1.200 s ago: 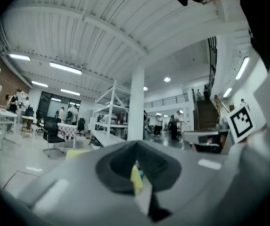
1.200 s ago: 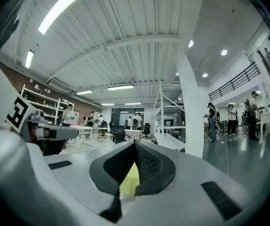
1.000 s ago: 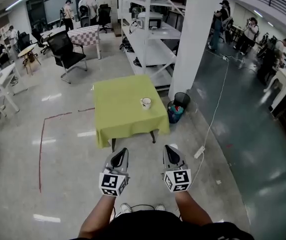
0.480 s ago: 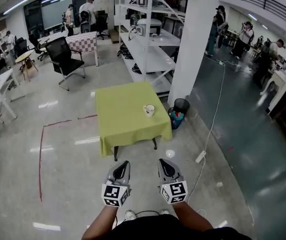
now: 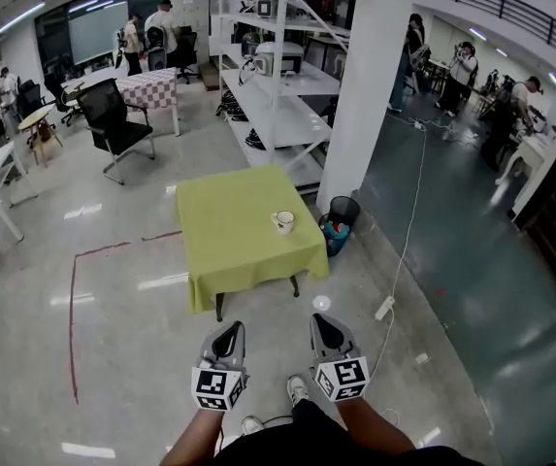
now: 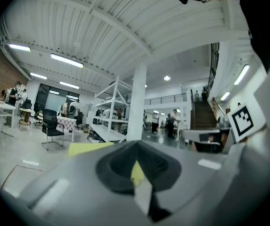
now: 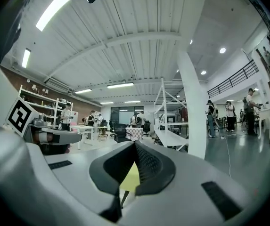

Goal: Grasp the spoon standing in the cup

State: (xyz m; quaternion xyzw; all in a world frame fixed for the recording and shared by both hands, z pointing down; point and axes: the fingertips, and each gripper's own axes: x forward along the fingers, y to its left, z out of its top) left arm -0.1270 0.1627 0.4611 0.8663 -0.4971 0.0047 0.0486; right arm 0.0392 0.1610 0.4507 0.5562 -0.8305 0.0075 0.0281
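Observation:
A white cup [image 5: 283, 222] stands near the right edge of the small table with a yellow-green cloth [image 5: 229, 231], a few steps ahead on the floor. The spoon in it is too small to make out. My left gripper [image 5: 230, 327] and right gripper [image 5: 322, 319] are held side by side, low and well short of the table, pointing level toward it. Both are shut with nothing between the jaws. In the left gripper view the gripper [image 6: 135, 163] shows the cloth [image 6: 88, 148] beyond its tips. The right gripper [image 7: 134, 167] sees yellow-green only through its jaw gap.
A black bin [image 5: 343, 209] and a blue bag [image 5: 332, 236] sit by the table's right side, against a white pillar [image 5: 365, 85]. White shelving [image 5: 278, 95] stands behind the table. A power strip [image 5: 385, 308] with its cable and red floor tape [image 5: 73, 309] lie on the floor.
Both grippers stay shut and side by side, shifted a little lower in the head view. The person has stepped forward, and a shoe now shows between the grippers.

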